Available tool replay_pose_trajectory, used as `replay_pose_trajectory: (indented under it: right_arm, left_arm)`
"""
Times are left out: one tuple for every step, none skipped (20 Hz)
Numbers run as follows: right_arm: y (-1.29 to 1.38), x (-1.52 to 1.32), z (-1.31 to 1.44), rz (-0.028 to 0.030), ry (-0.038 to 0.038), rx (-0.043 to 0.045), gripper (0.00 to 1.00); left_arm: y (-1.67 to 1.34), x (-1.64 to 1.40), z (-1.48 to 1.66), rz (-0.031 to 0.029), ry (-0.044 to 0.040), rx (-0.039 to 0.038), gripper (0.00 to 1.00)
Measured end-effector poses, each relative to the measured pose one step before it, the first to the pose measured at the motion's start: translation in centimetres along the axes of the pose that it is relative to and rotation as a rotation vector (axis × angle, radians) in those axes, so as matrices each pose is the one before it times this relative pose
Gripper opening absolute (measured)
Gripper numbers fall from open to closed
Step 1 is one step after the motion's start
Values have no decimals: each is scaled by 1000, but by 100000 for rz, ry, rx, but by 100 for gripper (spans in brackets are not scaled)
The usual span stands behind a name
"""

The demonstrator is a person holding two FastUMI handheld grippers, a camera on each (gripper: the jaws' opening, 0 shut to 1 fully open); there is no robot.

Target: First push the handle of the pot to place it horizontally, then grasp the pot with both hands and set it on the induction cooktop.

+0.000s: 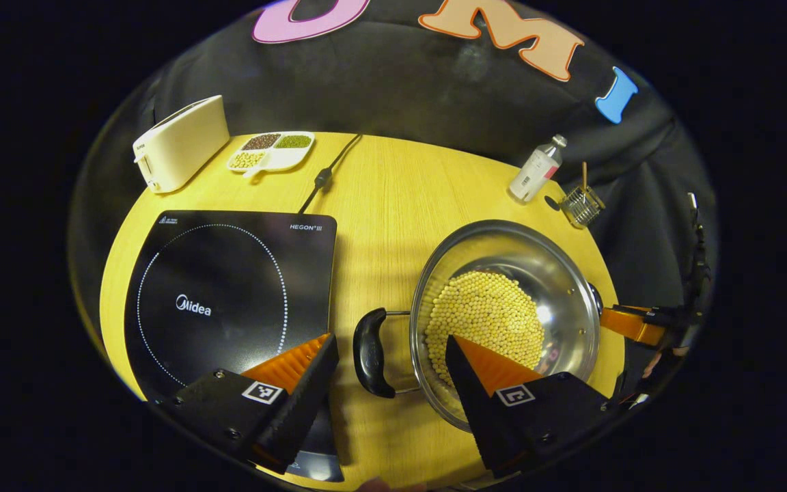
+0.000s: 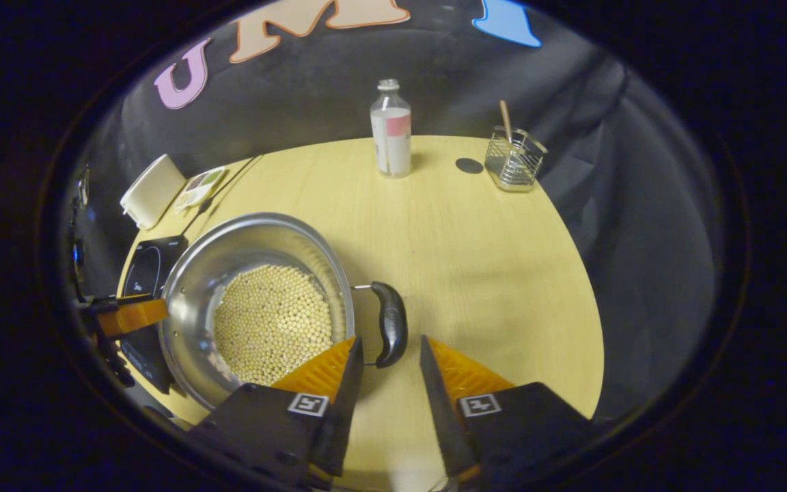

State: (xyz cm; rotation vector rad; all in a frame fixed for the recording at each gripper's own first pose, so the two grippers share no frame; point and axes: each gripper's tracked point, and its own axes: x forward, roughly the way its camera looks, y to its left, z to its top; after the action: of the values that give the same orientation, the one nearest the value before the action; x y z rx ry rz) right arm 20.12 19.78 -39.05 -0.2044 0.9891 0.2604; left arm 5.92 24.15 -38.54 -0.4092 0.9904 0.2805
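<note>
Your left gripper (image 1: 389, 348) and right gripper (image 2: 388, 352) both sit spread apart, each straddling a black handle (image 1: 370, 352) of the bean-filled pot (image 1: 564, 273) beside the cooktop (image 1: 229, 294).

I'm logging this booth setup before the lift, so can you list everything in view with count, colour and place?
table: 1, yellow wood, underneath everything
pot: 1, steel, holds pale beans
pot handles: 2, black, one on each side
induction cooktop: 1, black, beside pot
toaster: 1, cream, far corner
divided dish: 1, white, by toaster
cord: 1, black, behind cooktop
bottle: 1, clear, far edge
wire basket: 1, metal, near bottle
left gripper: open, astride one handle
right gripper: open, at other handle
</note>
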Motion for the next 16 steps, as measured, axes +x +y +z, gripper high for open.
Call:
replay_pose_trajectory:
  right_arm:
    - [-14, 142, 283, 356, -29, 1400, 56]
    - [23, 14, 170, 583, 299, 1931, 58]
    - [-17, 16, 190, 1052, 95, 2132, 56]
    - [-179, 100, 260, 96, -364, 1760, 57]
    - [-81, 82, 351, 652, -310, 1406, 61]
    - [578, -249, -30, 2608, 741, 1550, 65]
    - [752, -100, -16, 3292, 919, 1197, 68]
    - [618, 21, 299, 1928, -1260, 566, 72]
    - [322, 218, 115, 605, -337, -963, 80]
    - [217, 601, -491, -552, 1501, -2090, 77]
    - [-248, 626, -775, -2152, 2903, -2951, 77]
    - [-3, 626, -690, -1482, 2069, -2770, 77]
    - [137, 720, -408, -907, 1238, -2339, 77]
    - [-50, 512, -146, -1090, 770, -1907, 78]
    - [160, 140, 58, -121, 215, -66, 78]
    - [129, 275, 142, -730, 26, 780, 78]
  left_arm:
    - [107, 190, -200, 739, 786, -286, 98]
    - [103, 254, -74, 561, 975, -206, 97]
    - [102, 243, -168, 462, 729, -9, 97]
    - [41, 144, -145, 91, 742, 105, 97]
    - [-90, 258, -73, -102, 373, 92, 96]
    - [-156, 137, -127, -176, 706, 325, 95]
    - [-132, 160, -134, -55, 575, 256, 94]
    - [-170, 155, -94, -287, 638, 291, 89]
    - [-192, 253, -249, -238, 693, 292, 94]
    - [-171, 276, -155, -237, 626, 183, 94]
    - [-302, 399, -308, -318, 916, 134, 95]
    - [-134, 449, -324, -113, 1130, 173, 94]
    - [-38, 320, -629, 548, 2104, 402, 94]
    - [332, 125, 117, 2177, -221, 2052, 93]
    - [149, 172, -38, 657, -350, 1680, 90]
    - [-3, -36, 0, 722, 394, 541, 88]
